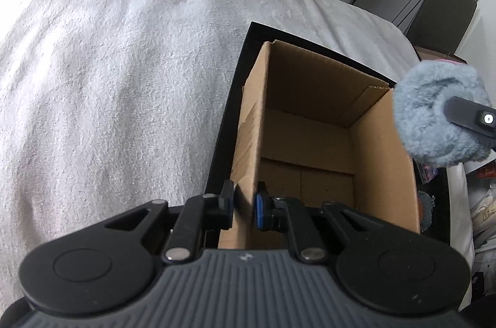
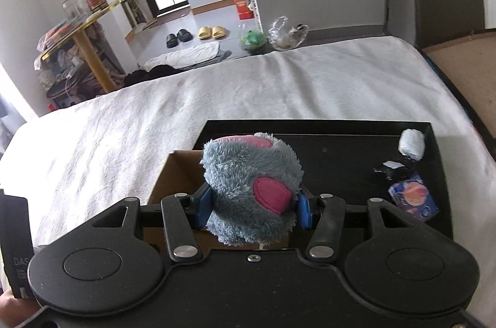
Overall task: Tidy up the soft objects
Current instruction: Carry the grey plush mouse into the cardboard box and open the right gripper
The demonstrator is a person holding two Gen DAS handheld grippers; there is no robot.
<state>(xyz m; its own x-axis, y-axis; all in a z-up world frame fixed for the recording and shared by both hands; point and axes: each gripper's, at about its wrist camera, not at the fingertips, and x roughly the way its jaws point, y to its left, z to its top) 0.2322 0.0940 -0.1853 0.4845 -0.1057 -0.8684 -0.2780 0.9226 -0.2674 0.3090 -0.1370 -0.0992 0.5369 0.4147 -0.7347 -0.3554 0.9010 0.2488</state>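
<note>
- Progress: I judge the task barely begun. The cardboard box shows a bare floor in the left wrist view, with nothing yet stowed.
- Right gripper: its jaws are closed on the grey plush toy, squeezing it between the 2 blue pads. The toy hangs above the box's right side and is not yet inside.
- Left gripper: I see its jaws straddling the near left wall of the box, 1 pad on each face. Whether they press the cardboard or only bracket it, I cannot tell.
- Remaining: after the toy drops, a white roll and a small blue packet lie in the black tray, right of the box. Whether either counts as soft, I cannot confirm.
- Edges: the box stands in the tray's left part, on the bed. Its raised walls are the rim I must clear.
- Open room: the box mouth looks wider than the toy. The bed lies open left of and beyond the tray, so the right gripper has free approach from above.
</note>
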